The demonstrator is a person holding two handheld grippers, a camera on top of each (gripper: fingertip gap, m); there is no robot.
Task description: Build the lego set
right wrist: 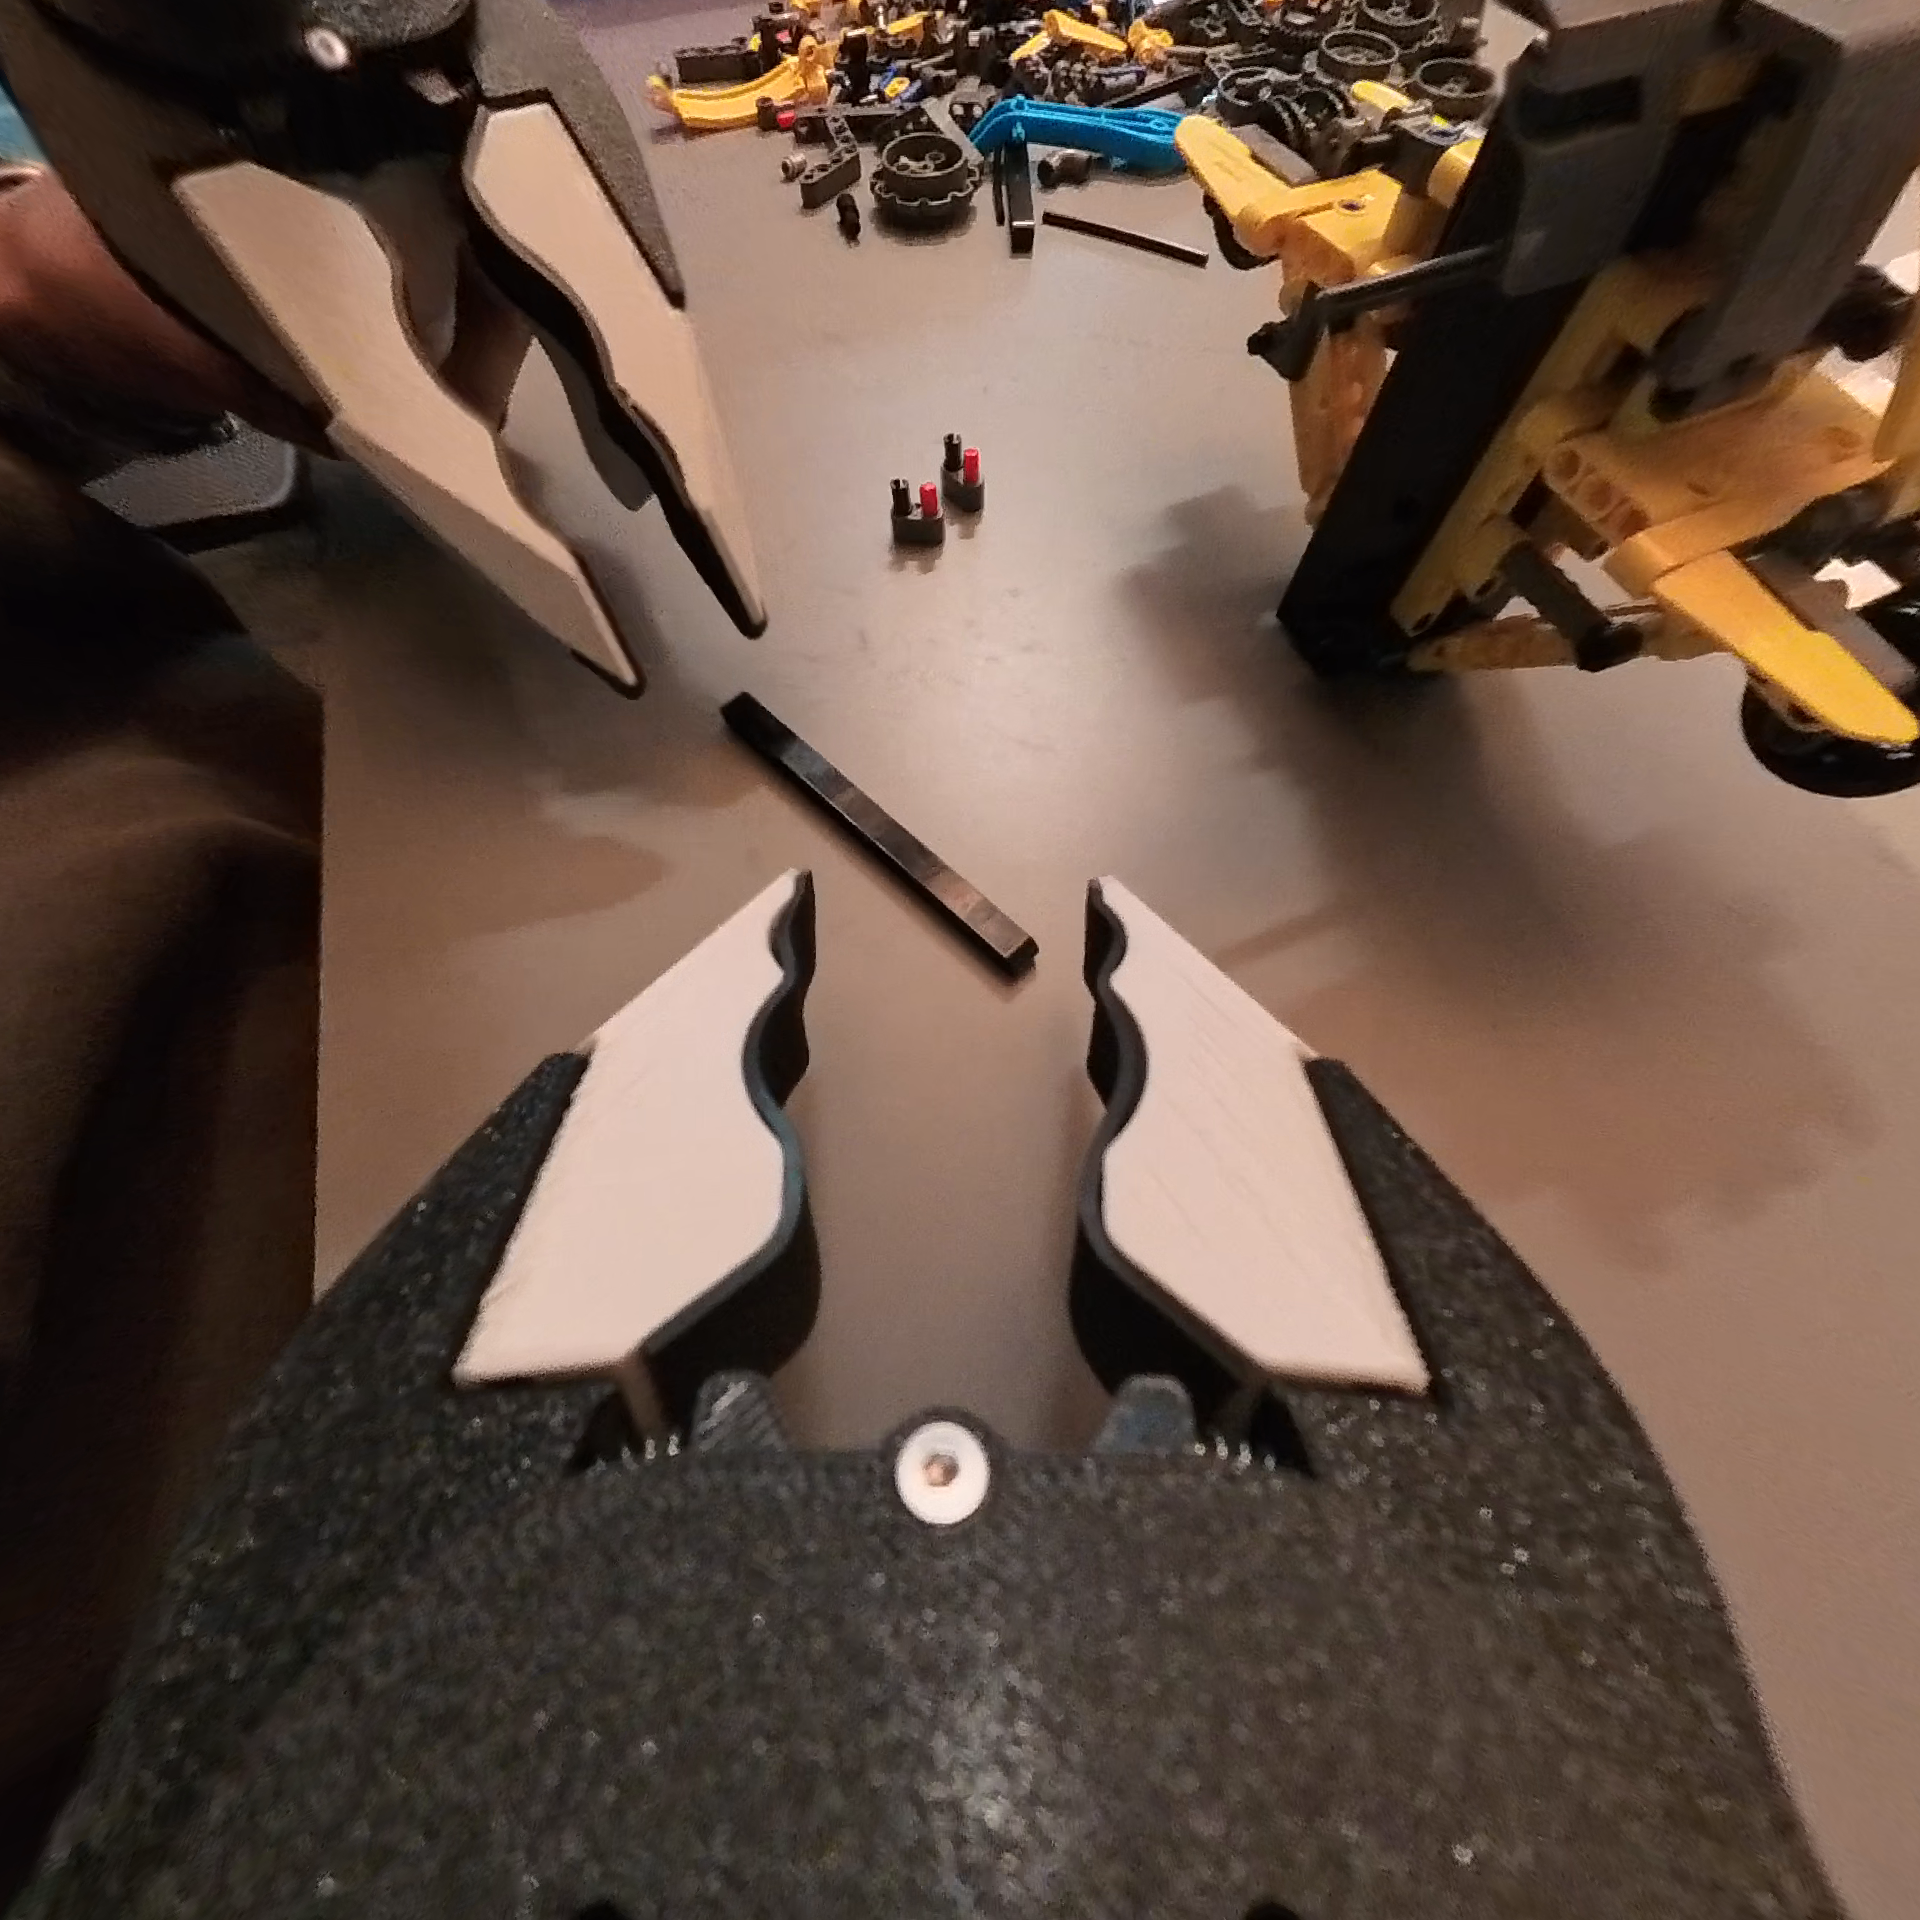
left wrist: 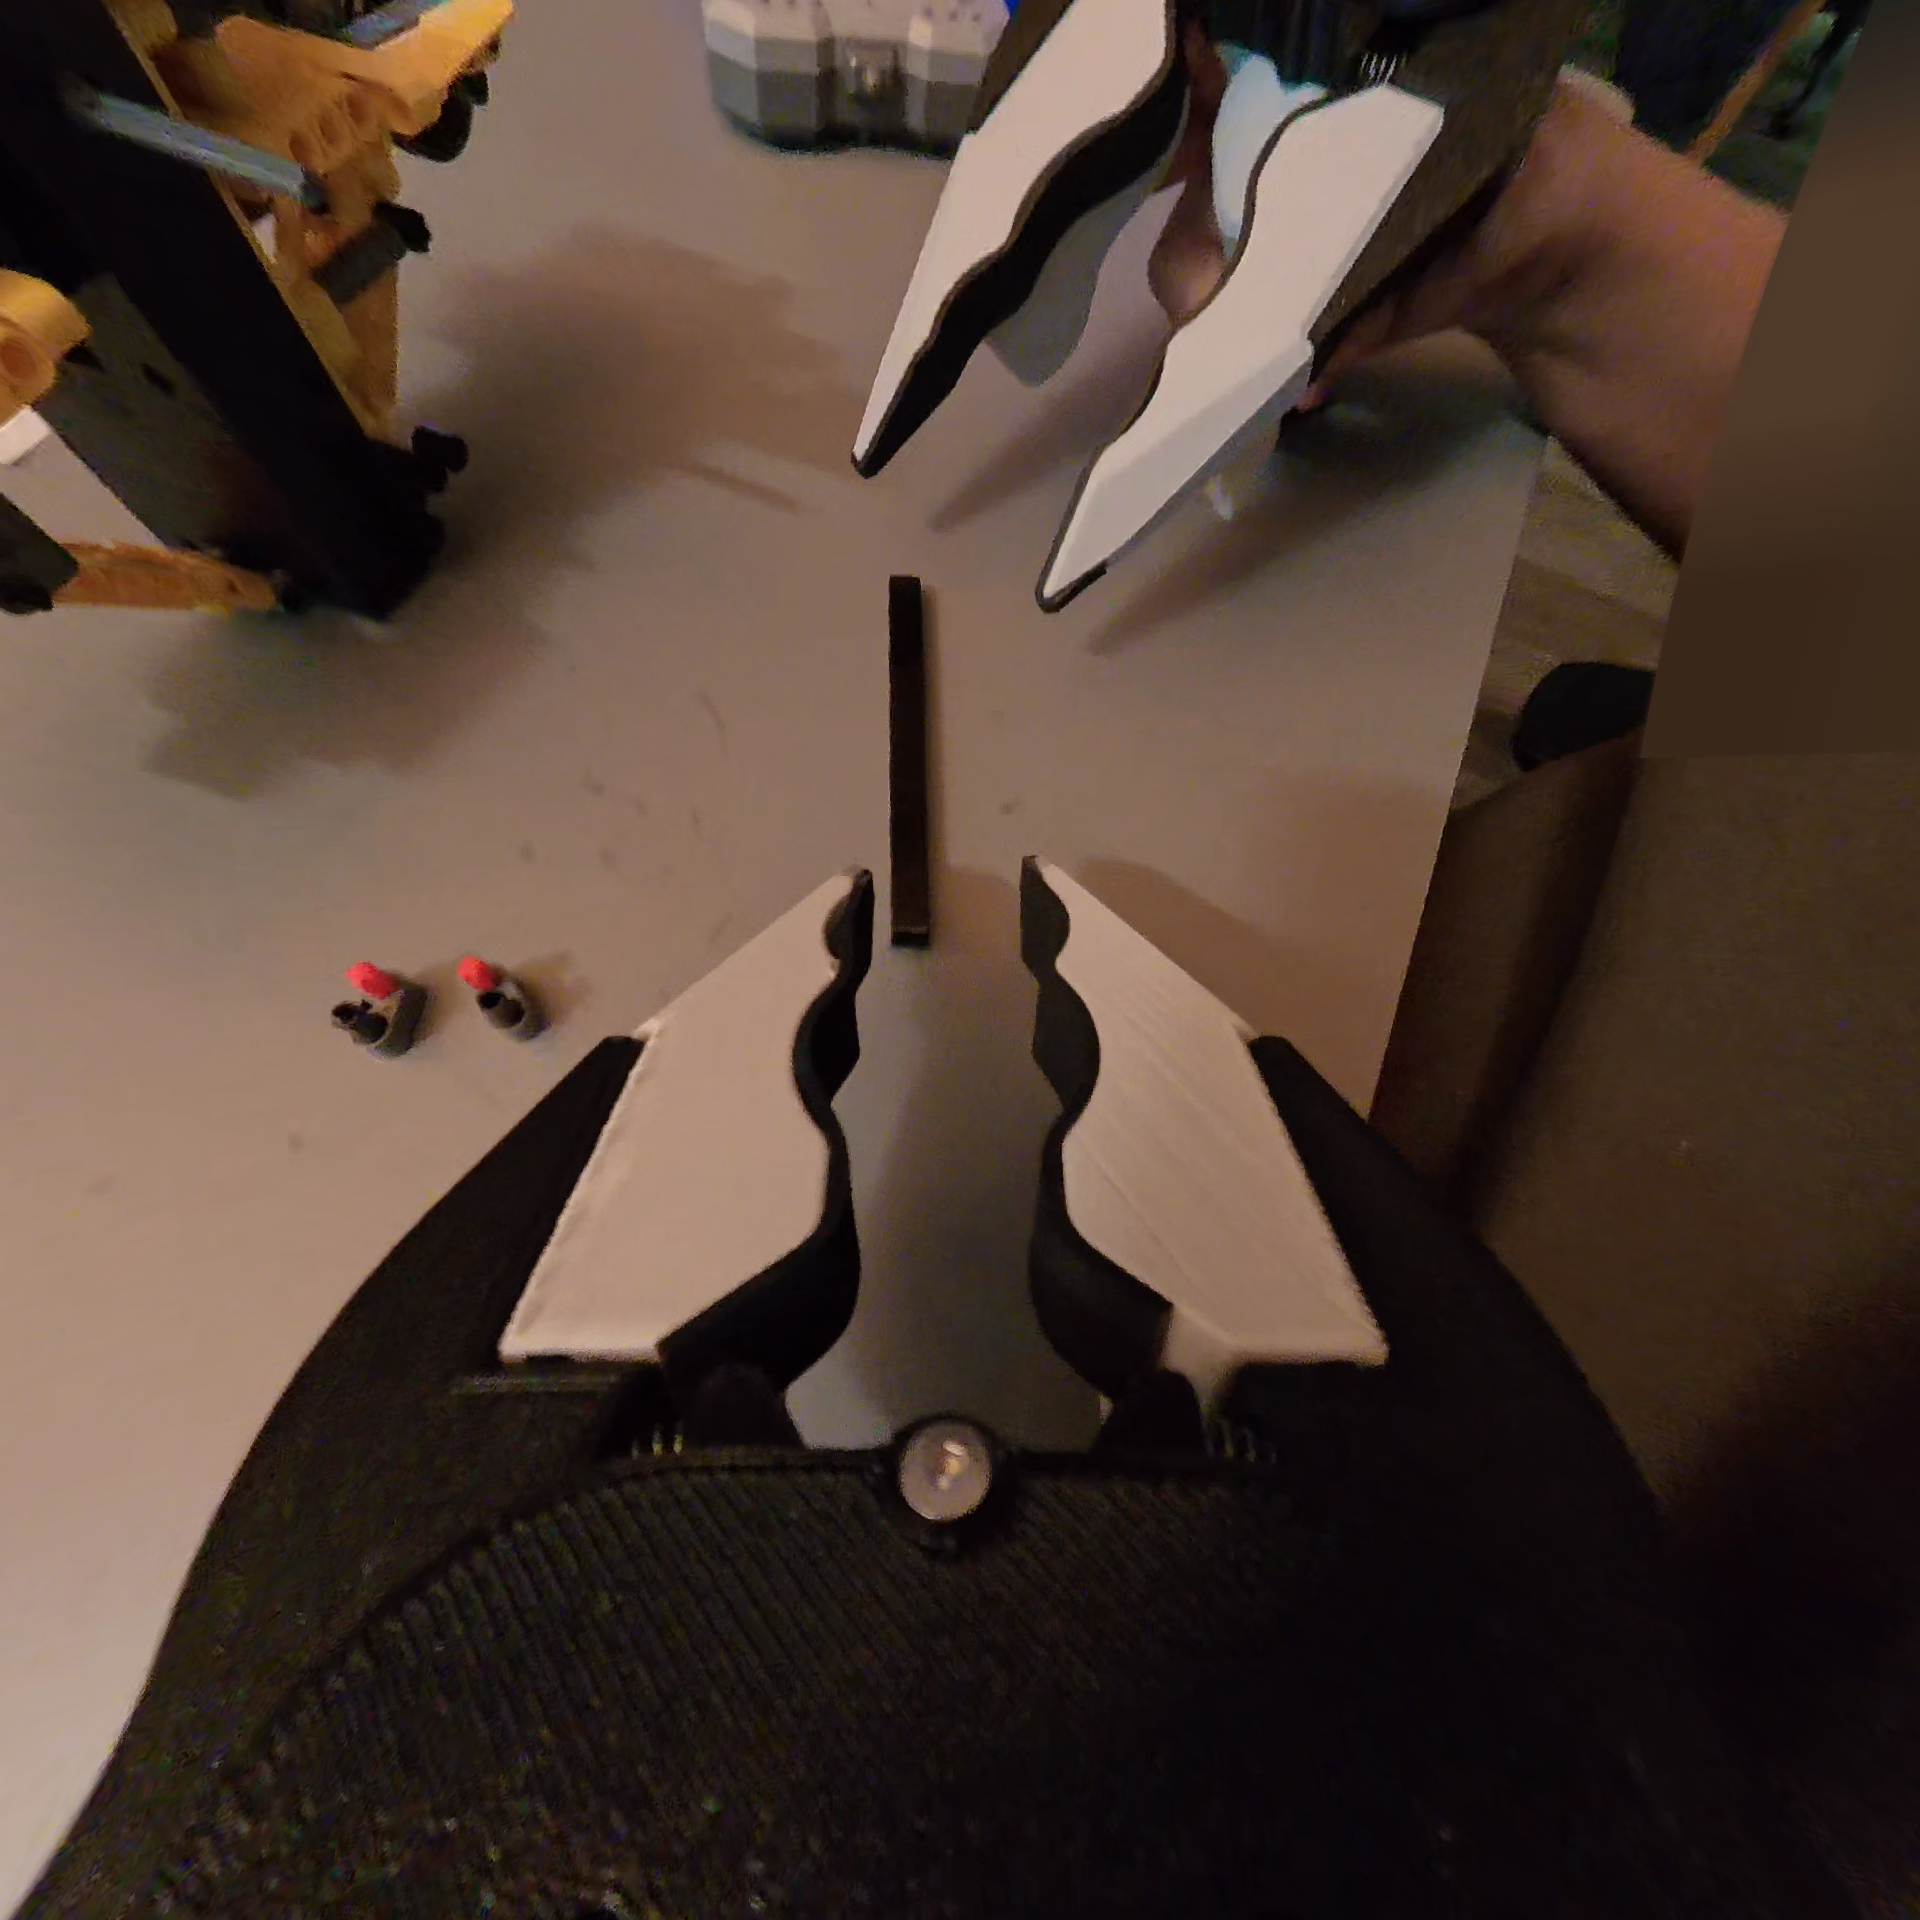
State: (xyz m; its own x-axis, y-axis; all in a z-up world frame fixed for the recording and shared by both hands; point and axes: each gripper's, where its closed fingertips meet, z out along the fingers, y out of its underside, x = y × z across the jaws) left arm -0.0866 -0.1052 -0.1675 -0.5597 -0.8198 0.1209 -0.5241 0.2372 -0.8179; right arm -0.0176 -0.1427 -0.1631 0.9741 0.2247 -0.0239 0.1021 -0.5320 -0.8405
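A long thin black bar lies flat on the grey table. My left gripper is open and empty, its tips on either side of the bar's near end. My right gripper hovers open and empty just beyond the bar's far end. In the right wrist view the bar runs diagonally, its near end between the tips of my right gripper. The left gripper shows open at the bar's far end.
Two small grey connector pieces with red pins stand left of the bar, also in the right wrist view. A yellow and black brick-built vehicle stands nearby. A pile of loose parts lies at the back. The table edge is at the right. The tips of one gripper are about 9 cm away from the tips of the other.
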